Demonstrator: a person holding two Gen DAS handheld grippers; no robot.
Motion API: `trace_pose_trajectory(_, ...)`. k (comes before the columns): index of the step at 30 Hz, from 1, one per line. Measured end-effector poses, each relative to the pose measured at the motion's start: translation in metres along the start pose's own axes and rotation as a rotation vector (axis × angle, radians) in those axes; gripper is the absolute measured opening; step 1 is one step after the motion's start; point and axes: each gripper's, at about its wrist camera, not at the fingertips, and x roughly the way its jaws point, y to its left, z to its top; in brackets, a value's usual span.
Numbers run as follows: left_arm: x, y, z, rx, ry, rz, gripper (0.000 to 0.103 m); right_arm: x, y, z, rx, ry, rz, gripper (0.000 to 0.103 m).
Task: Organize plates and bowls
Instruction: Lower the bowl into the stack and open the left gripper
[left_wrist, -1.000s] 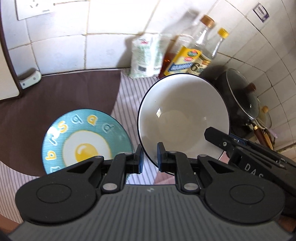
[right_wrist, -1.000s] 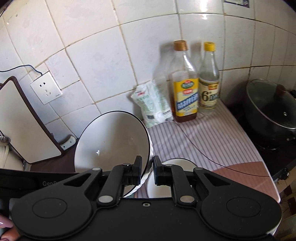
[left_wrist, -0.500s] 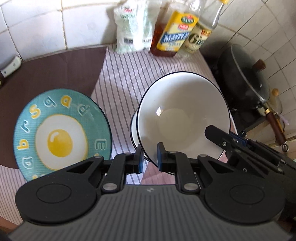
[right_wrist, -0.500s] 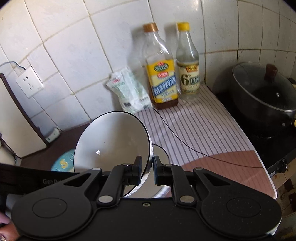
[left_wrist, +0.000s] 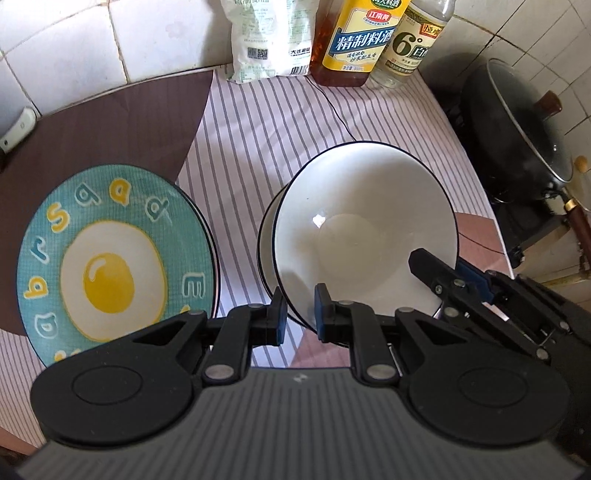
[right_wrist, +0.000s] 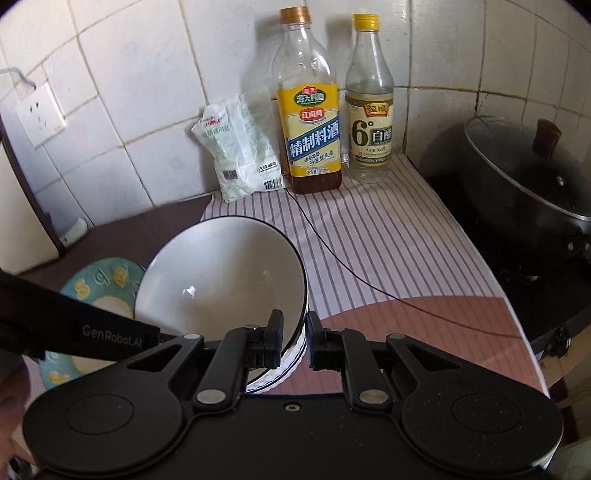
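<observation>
Left gripper pinches the near rim of the white bowl; right gripper pinches the same rim from the opposite side. Bowl tilted, directly above a second bowl on the striped cloth. Egg plate lies left. Lowering straight down should nest them.

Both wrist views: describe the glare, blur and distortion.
Left wrist view: sharp, a small glare spot inside the white bowl, fisheye bending the wall tiles. Right wrist view: a similar highlight in the bowl, dark vignetted corners, the egg plate slightly soft.
</observation>
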Motion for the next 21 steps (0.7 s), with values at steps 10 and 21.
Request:
trace_pose_trajectory(10,0.0010,-0.0019,0.0033,-0.032,0.000,0.026,0.015,0.0080,0.0009,0.0032,-0.040,-0.007,-0.013,0.016)
trace_pose_trajectory(21,-0.0001,0.0029,0.0017,-0.061,0.006,0.035,0.021,0.0093,0.0040,-0.0036,-0.064,-0.012,-0.025,0.017)
